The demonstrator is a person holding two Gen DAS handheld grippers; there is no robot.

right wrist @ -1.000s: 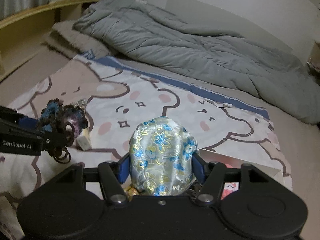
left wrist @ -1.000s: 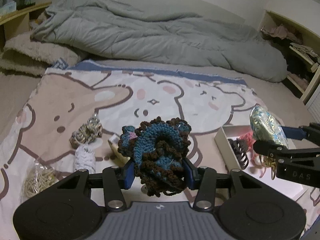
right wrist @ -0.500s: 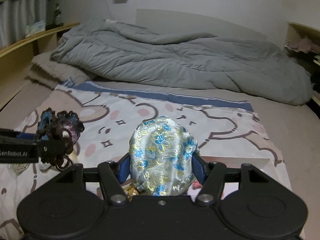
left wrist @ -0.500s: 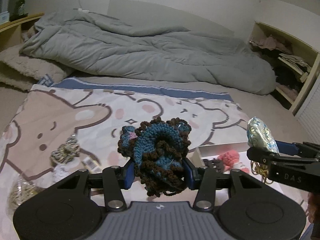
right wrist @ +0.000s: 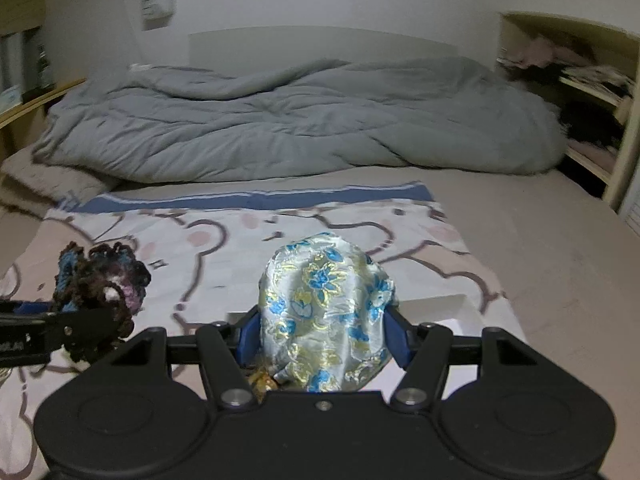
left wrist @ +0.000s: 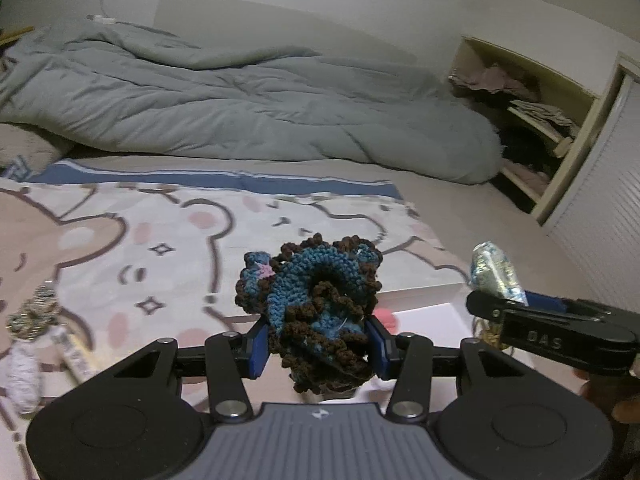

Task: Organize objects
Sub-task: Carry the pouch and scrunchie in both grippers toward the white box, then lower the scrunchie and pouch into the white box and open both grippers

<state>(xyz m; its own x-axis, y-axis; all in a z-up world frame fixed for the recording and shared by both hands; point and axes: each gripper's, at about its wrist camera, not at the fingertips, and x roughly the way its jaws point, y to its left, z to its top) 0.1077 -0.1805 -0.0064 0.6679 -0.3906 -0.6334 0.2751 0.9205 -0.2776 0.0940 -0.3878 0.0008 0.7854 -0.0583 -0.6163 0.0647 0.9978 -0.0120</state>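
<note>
Two grippers up in the air over the bed, each with one soft thing.

Left gripper point(left wrist: 318, 346) pinching a crochet scrunchie point(left wrist: 310, 314) tight between its blue pads point(left wrist: 257, 347). Held by its lower half, so the ruffly top sticks up and nothing dangles. Blue yarn in the middle, brown curly edges, a tiny bit of pink on one side. Squishy, so probably squeezed flat where the pads press.

Right gripper point(right wrist: 325, 342) pinching a shiny satin scrunchie point(right wrist: 326, 314) the same way. Silver cloth with blue flowers and gold lines. Puffed up like a little balloon above the pads. Something gold and crinkly point(right wrist: 260, 380) hanging just under it, too hidden to name.

Both lifted well off the bear blanket point(left wrist: 168, 240), likely so nothing drags. Both right by the white box point(left wrist: 424, 304), which sits on the blanket in front of and under the grippers. Something pink and fluffy point(left wrist: 386, 316) peeking out just behind the crochet scrunchie, seemingly already in the box. Probably next: down into the box, then pads apart.

Still out on the blanket, off to the left: a striped scrunchie point(left wrist: 34, 316) and a white one point(left wrist: 22, 376), both blurry. So likely more tidying to do.

Big grey duvet point(left wrist: 240, 116) bunched at the back, out of the way.
</note>
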